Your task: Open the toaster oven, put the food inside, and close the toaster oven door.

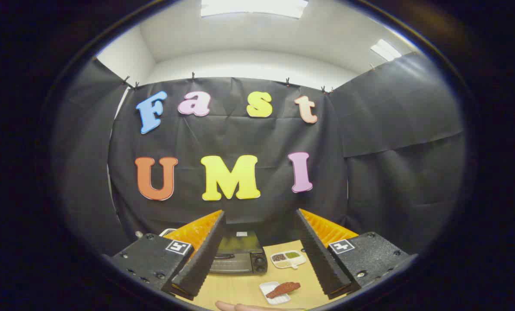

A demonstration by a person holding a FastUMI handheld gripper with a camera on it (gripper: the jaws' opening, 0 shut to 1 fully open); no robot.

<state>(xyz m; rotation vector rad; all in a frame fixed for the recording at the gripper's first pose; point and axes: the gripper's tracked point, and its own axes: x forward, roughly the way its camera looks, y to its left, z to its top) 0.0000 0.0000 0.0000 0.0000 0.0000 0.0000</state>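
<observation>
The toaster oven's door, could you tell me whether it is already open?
No, the toaster oven has its door shut flat against its front, beyond the open gripper.

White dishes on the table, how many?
2. A divided dish of small portions sits right of the closed toaster oven, between the open gripper fingers. A small tray holding the reddish-brown food lies nearer. The fingers may hide others.

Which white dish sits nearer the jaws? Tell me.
The small rectangular tray holding the reddish-brown food; the divided dish lies farther off, beside the toaster oven. The gripper is open, holding nothing.
</observation>
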